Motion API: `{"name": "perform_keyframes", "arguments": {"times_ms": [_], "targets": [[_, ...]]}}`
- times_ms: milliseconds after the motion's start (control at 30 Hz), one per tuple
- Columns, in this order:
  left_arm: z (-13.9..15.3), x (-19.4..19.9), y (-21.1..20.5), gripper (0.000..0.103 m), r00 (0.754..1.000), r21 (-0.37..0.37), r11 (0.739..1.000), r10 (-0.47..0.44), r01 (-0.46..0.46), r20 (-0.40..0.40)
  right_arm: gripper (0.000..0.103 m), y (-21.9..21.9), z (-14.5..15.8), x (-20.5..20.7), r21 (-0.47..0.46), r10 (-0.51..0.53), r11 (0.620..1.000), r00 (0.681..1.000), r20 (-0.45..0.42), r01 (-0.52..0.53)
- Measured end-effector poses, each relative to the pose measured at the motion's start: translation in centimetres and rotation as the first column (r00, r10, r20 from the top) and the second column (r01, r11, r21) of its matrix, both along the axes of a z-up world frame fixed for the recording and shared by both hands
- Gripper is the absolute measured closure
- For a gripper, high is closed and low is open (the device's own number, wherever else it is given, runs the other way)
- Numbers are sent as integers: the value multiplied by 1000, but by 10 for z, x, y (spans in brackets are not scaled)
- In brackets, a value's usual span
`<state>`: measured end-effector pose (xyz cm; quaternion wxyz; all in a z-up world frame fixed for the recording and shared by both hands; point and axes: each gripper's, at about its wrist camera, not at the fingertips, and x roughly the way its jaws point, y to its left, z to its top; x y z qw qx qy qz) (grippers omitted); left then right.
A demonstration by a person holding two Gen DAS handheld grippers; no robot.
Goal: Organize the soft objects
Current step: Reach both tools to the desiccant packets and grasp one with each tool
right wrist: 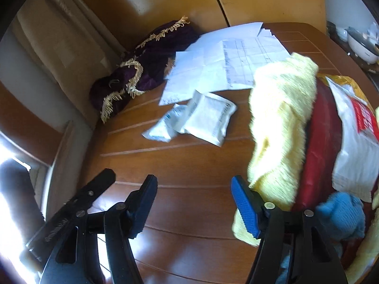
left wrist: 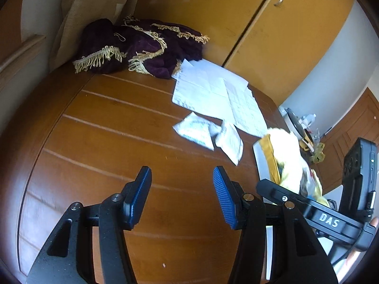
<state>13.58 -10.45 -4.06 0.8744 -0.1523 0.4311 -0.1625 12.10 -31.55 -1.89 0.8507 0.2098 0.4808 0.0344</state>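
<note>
Soft objects are seen in a heap at the bench's right side: a yellow cloth (right wrist: 281, 127) draped over a red cushion (right wrist: 324, 146), with a blue knit (right wrist: 341, 215) at 4 o'clock in the right view. A purple drape (left wrist: 139, 47) with gold fringe is bunched at 11 o'clock on the bench (left wrist: 99, 146), well apart from the heap. Papers (left wrist: 213, 92) and two white packets (left wrist: 208, 135) are spread between them.

The left tool (left wrist: 182, 196) is held wide open over bare wood, with nothing gripped. The right tool (right wrist: 194, 203) is likewise spread wide and empty, its right finger just beside the yellow cloth.

The step is judged to be a reach for the first item. Next, the right tool would need to be shifted toward 3 o'clock so that a fold of cloth is taken between the pads before closing.
</note>
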Motion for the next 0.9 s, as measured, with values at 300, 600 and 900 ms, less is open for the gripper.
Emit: {"name": "perform_keyframes", "arguments": {"times_ms": [300, 600, 900], "targets": [[-13, 6, 47, 50, 995, -156, 983, 91, -96, -38, 31, 16, -13, 73, -32, -185, 982, 981, -58, 184], [-13, 4, 60, 50, 993, -239, 966, 84, -101, -81, 31, 15, -38, 114, -163, -249, 960, 960, -126, 228], [-8, 0, 59, 50, 995, -237, 968, 67, -82, -71, 37, 16, -45, 112, -207, -234, 957, 963, -131, 205]]}}
